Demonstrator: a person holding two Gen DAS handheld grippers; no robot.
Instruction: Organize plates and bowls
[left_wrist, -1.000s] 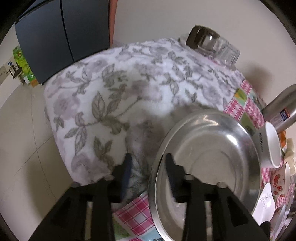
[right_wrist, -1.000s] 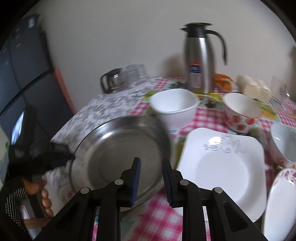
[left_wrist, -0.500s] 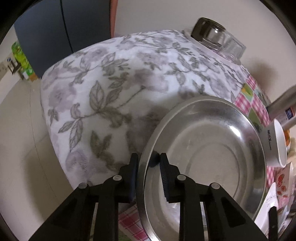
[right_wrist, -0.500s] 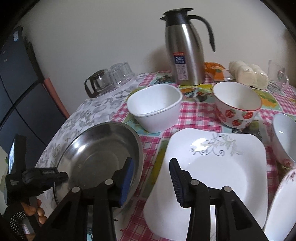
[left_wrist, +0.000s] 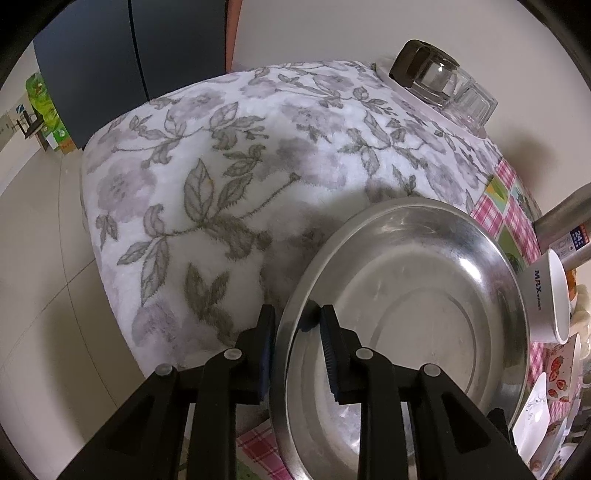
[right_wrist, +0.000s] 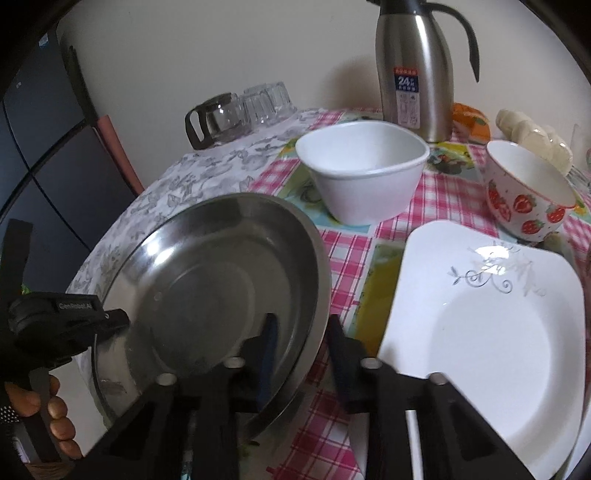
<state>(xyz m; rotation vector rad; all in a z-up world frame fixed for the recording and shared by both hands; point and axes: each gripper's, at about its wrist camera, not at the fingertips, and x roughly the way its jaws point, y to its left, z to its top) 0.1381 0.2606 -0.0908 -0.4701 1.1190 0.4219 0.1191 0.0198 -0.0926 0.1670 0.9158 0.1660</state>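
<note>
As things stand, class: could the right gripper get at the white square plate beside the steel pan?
Probably not yet. The right gripper is clamped on the steel pan rim, having just closed. Once it lets go, the white square plate lies right beside it, nothing between.

pan (right_wrist: 207, 273): shiny metal | cloth (left_wrist: 229, 177): fuzzy, seemingly fleece | plate (right_wrist: 491, 332): glossy white

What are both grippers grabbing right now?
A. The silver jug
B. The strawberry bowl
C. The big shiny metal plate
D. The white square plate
C: the left gripper straddles one edge of the metal plate, and the right gripper has a finger on each side of the opposite rim, while the white square plate lies untouched beside it.
</note>
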